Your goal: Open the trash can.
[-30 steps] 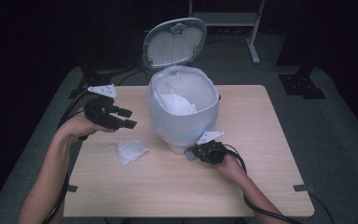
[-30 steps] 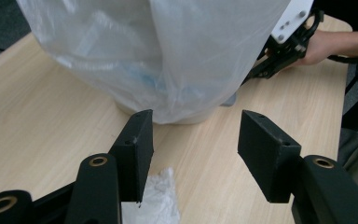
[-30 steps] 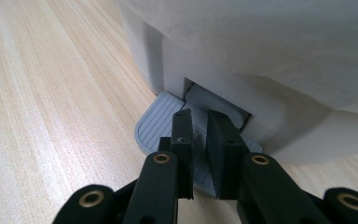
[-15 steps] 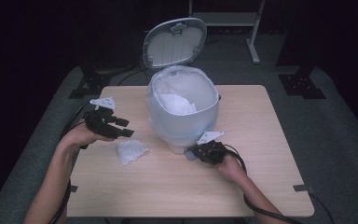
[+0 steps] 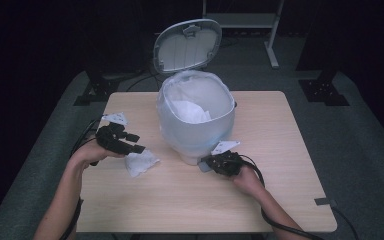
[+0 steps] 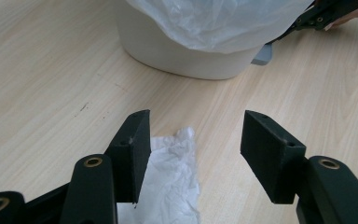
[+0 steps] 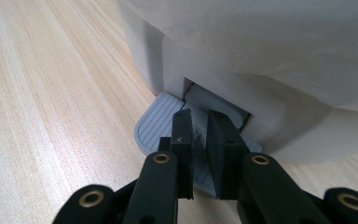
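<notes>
Tissue [image 6: 175, 182] under open left tongs [image 6: 193, 147], beside one jaw; bin [image 5: 196, 120] near.

place: lab/studio | cues: lone table [image 5: 280, 200]; dark surround; metal stands [image 5: 325, 90]; floor cables [image 5: 135, 77]

Desk [image 5: 280, 150] looks like pale wood-grain laminate, pretty matt. Bin [image 6: 186, 60] is smooth white plastic with a thin crinkly liner [image 5: 200, 90]; its grey pedal [image 7: 161, 121] is ribbed plastic. The tissue [image 6: 172, 186] is crumpled soft paper.
</notes>
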Available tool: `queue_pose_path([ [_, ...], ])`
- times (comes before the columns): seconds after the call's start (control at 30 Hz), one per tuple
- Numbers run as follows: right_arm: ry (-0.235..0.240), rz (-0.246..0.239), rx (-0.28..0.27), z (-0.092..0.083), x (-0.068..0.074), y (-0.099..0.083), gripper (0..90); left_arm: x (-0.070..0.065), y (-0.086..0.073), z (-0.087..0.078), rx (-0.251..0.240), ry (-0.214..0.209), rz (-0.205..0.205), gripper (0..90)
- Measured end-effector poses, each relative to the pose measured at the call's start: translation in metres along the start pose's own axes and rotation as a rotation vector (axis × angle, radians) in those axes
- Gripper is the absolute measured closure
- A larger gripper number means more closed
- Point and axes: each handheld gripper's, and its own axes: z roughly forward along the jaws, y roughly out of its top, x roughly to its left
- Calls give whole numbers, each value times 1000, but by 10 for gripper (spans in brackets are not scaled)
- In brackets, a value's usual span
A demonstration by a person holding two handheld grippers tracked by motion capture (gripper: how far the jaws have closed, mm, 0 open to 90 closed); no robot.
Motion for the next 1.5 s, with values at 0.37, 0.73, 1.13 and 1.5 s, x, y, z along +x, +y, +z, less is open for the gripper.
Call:
queue_pose_path([
  [0.37, 0, -1, 1, 0, 0, 0, 804, 3, -13, 12, 16, 5, 1, 415],
  [0.73, -2, -4, -2, 0, 0, 0, 804, 8, -25, 23, 35, 25, -6, 422],
  [1.13, -3, -4, -2, 0, 0, 0, 804, 10, -35, 35, 42, 45, -8, 421],
  [1.5, -3, -5, -2, 0, 0, 0, 804, 13, -45, 43, 44, 49, -19, 415],
])
